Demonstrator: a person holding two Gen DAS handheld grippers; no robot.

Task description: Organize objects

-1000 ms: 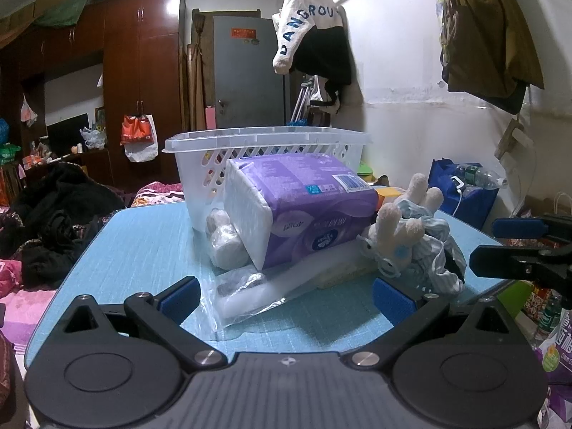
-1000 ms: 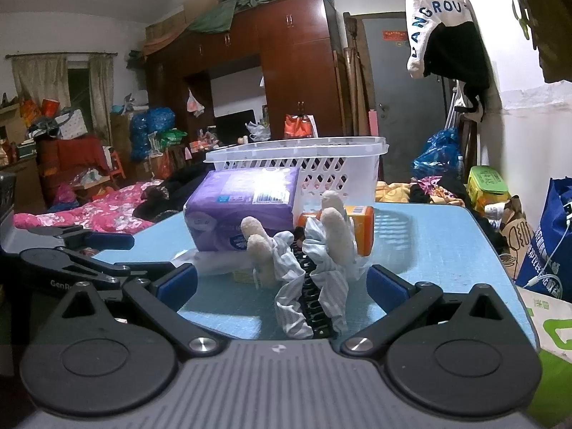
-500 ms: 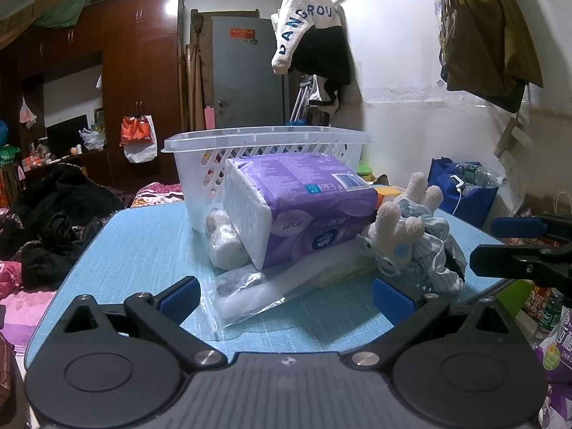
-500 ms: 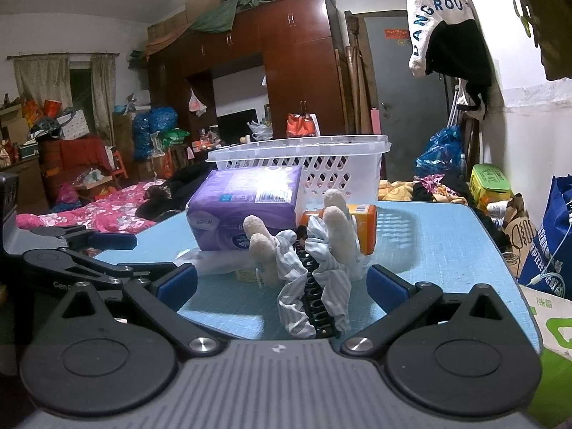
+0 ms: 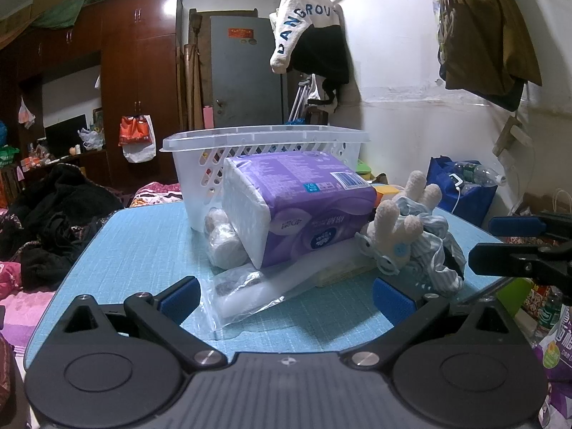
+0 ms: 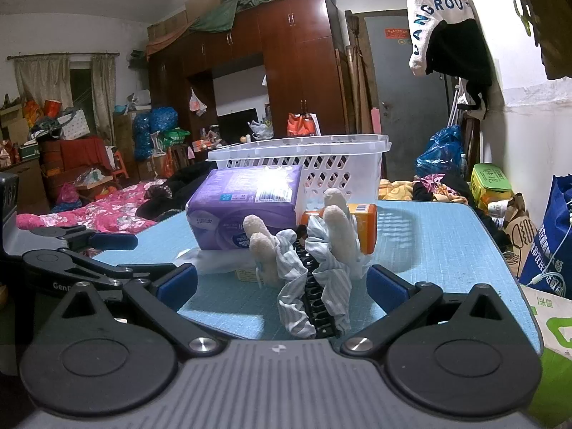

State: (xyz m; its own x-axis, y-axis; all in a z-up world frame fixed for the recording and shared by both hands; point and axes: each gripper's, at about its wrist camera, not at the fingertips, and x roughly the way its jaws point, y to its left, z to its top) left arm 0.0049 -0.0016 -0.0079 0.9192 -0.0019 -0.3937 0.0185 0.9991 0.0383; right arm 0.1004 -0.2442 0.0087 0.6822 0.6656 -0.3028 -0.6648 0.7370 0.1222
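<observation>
A dark wooden wardrobe (image 6: 296,71) stands beside a grey door (image 5: 246,71); a white hoodie (image 6: 439,18) hangs on the wall.

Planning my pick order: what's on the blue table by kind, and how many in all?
White lattice plastic basket: 1
Purple tissue pack: 1
Clear plastic bag: 1
Orange box: 1
Plush toy in striped cloth: 1
White roll bundle: 1
Total: 6
</observation>
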